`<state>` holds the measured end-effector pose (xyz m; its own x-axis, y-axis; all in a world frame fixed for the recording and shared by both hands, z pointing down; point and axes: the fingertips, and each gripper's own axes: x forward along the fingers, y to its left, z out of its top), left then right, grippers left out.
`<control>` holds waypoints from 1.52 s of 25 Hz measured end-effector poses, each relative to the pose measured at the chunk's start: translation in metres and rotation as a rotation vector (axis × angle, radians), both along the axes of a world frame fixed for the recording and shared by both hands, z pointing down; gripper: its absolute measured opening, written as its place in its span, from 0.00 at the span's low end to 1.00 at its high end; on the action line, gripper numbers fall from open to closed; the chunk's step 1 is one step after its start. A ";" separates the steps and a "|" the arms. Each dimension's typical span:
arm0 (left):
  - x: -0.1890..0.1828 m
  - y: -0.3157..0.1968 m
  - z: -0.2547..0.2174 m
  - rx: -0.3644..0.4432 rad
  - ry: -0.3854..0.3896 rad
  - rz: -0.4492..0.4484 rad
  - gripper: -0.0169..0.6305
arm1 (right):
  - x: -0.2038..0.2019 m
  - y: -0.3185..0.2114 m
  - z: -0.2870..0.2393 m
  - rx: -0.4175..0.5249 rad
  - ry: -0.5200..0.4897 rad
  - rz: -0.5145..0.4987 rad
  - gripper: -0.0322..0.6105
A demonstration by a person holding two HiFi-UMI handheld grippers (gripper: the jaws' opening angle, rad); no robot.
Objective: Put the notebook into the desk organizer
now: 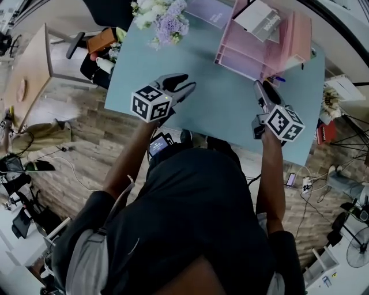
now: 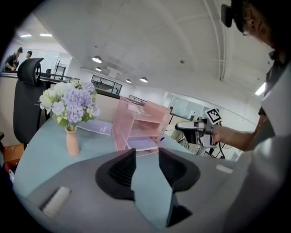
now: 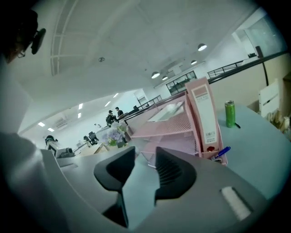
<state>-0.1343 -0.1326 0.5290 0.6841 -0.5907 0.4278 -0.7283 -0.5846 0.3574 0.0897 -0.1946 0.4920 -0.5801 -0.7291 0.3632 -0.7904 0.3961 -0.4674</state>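
Left tongs: the left gripper (image 1: 185, 83) hovers over the light blue tabletop (image 1: 219, 106). Its jaws stand a narrow gap apart with only bare table showing between them.
Right tongs: the right gripper (image 1: 265, 87) sits at 3 o'clock of its partner, jaws parted and empty.
Organizer: the pink tiered plastic desk organizer (image 1: 248, 57) stands at the table's 1 o'clock, with a white book-like block (image 1: 259, 18) tilted on its top tier.
Notebook: the flat lavender notebook (image 1: 210, 11) lies on the table at 12 o'clock, just beside the organizer's left wall and well apart from both grippers.
Flowers: a peach vase of lilac and white flowers (image 2: 72, 141) stands at 11 o'clock.
Pen: a blue pen (image 3: 223, 152) lies at the organizer's near right corner.
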 end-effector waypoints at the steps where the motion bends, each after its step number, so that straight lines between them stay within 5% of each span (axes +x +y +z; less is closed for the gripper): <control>1: -0.003 0.001 -0.005 0.013 -0.003 0.000 0.32 | -0.004 0.006 -0.013 0.031 -0.006 -0.017 0.18; 16: -0.038 0.039 -0.076 0.169 -0.007 0.015 0.32 | -0.052 0.091 -0.149 0.337 0.147 -0.203 0.13; 38: -0.061 0.068 -0.096 0.215 0.026 -0.002 0.32 | -0.061 0.120 -0.173 0.366 0.196 -0.170 0.09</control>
<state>-0.1952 -0.0646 0.4327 0.6921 -0.6676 0.2744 -0.7216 -0.6481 0.2433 0.0285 -0.0750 0.3187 -0.6488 -0.7302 0.2144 -0.7594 0.6395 -0.1199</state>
